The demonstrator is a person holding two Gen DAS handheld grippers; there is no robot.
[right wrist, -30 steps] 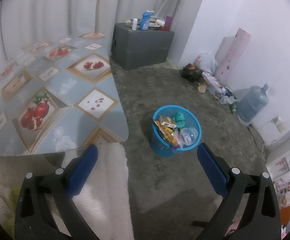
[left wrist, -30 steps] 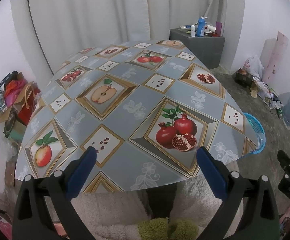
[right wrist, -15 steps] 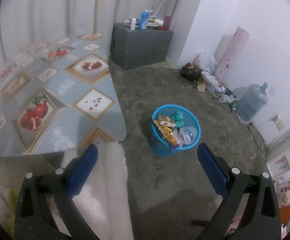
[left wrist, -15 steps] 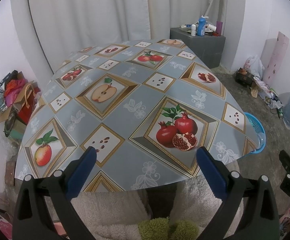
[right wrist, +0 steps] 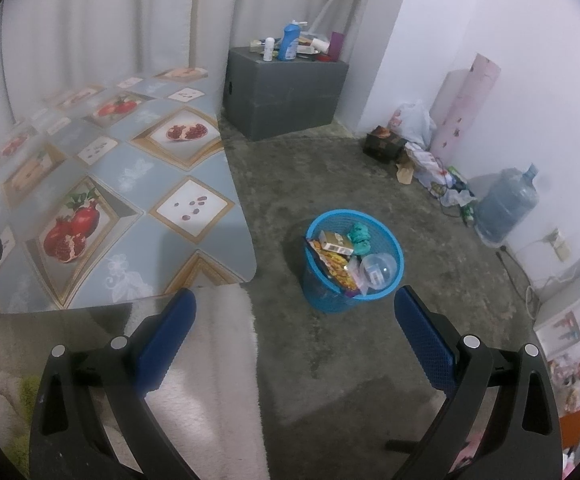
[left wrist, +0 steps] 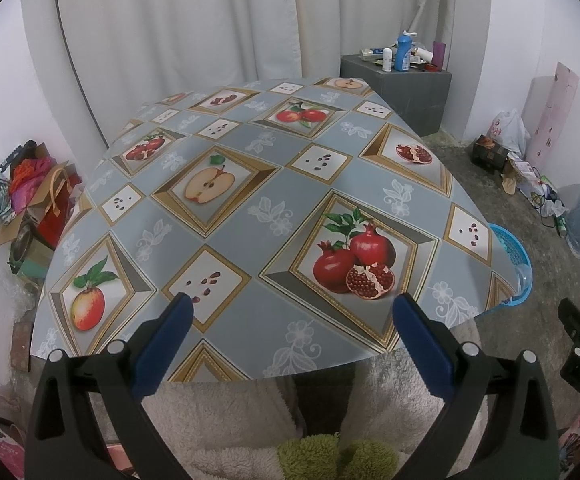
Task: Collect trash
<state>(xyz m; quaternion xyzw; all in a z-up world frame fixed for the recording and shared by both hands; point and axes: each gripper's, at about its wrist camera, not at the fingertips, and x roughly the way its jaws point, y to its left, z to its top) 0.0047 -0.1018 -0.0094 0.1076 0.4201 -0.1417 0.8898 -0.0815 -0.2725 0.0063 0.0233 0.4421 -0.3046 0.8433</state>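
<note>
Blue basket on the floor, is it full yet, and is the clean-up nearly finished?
Looks nearly done. The blue mesh basket already holds wrappers, a small box and a clear plastic dome. The fruit-print tablecloth shows no trash. The left hand-held gripper and right hand-held gripper are open, holding nothing. Clutter by the far wall remains.

You're in a lived-in home room; fruit-print tablecloth, white curtains, bare concrete floor. Toiletries crowd a grey cabinet; a water jug stands nearby.
</note>
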